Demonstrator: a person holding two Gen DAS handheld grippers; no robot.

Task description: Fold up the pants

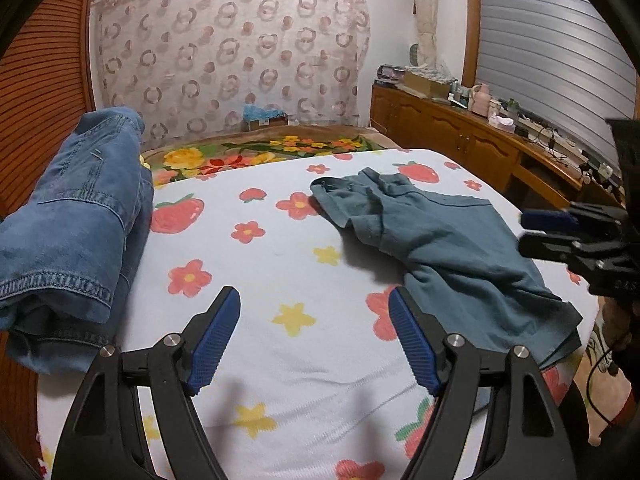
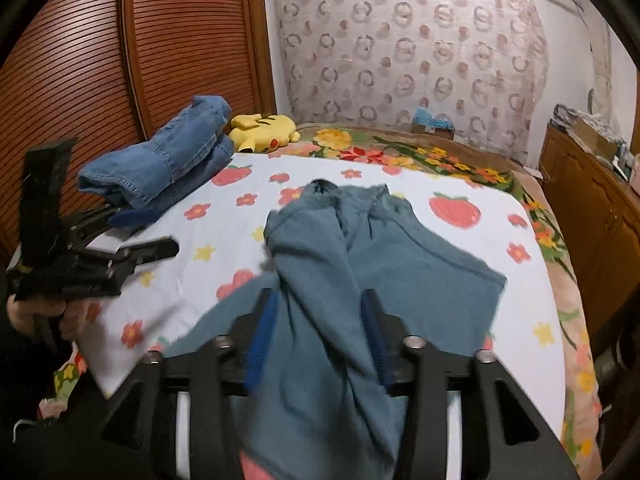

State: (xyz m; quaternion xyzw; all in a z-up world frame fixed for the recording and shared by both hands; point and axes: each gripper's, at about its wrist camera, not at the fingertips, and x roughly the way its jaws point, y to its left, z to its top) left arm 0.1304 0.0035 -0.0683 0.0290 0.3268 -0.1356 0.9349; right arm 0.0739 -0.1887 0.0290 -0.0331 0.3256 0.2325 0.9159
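Crumpled teal pants (image 1: pixel 452 240) lie on the right half of the flower-and-strawberry sheet (image 1: pixel 260 360), waistband toward the far side. My left gripper (image 1: pixel 314 300) hangs open over bare sheet just left of the pants, nothing between its blue pads. In the right wrist view a raised ridge of the teal pants (image 2: pixel 400 264) runs between the fingers of my right gripper (image 2: pixel 318 296); its jaws stand apart and the cloth rests loose on the bed. The left gripper (image 2: pixel 154 232) shows at the left, held by a hand (image 2: pixel 24 312).
Folded blue jeans (image 1: pixel 76 220) sit at the bed's left edge, with a yellow plush toy (image 2: pixel 266 130) behind them. A slatted wooden door (image 2: pixel 180 40) stands to the left. A cluttered wooden cabinet (image 1: pixel 460 136) lines the right side. A floral blanket (image 1: pixel 240 156) covers the far end.
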